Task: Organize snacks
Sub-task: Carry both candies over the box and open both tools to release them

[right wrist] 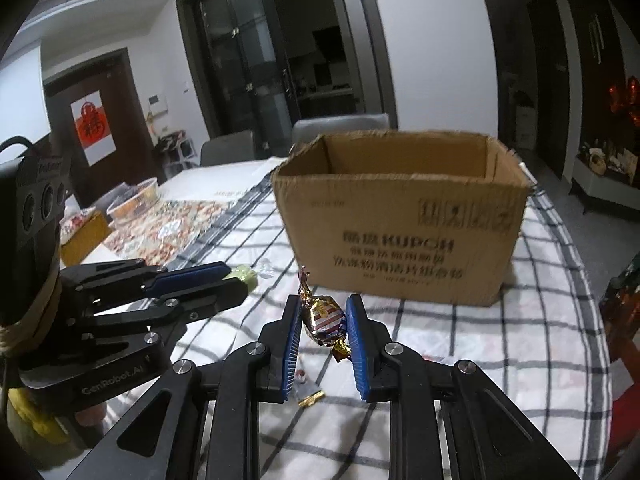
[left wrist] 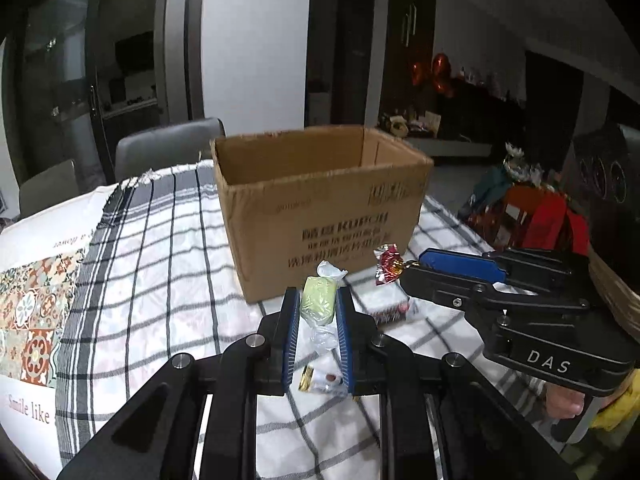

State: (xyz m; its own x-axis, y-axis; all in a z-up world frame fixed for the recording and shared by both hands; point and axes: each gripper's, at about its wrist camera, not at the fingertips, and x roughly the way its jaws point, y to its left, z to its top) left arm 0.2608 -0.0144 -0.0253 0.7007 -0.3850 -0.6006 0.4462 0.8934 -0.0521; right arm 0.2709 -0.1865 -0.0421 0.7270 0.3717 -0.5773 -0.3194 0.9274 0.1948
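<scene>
In the left wrist view, the left gripper (left wrist: 318, 312) has its fingers clamped on a pale green sweet (left wrist: 318, 307) held above the checked surface (left wrist: 160, 280), in front of the open box (left wrist: 320, 200), with the right gripper (left wrist: 412, 266) to the right carrying a foil candy (left wrist: 387, 263). In the right wrist view, the right gripper (right wrist: 323, 320) has its fingers clamped on that foil candy (right wrist: 325, 318) before the box (right wrist: 400, 220), and the left gripper (right wrist: 236, 280) at left holds the green sweet (right wrist: 245, 274); loose wrappers (right wrist: 310, 394) lie on the surface (right wrist: 480, 340) below.
</scene>
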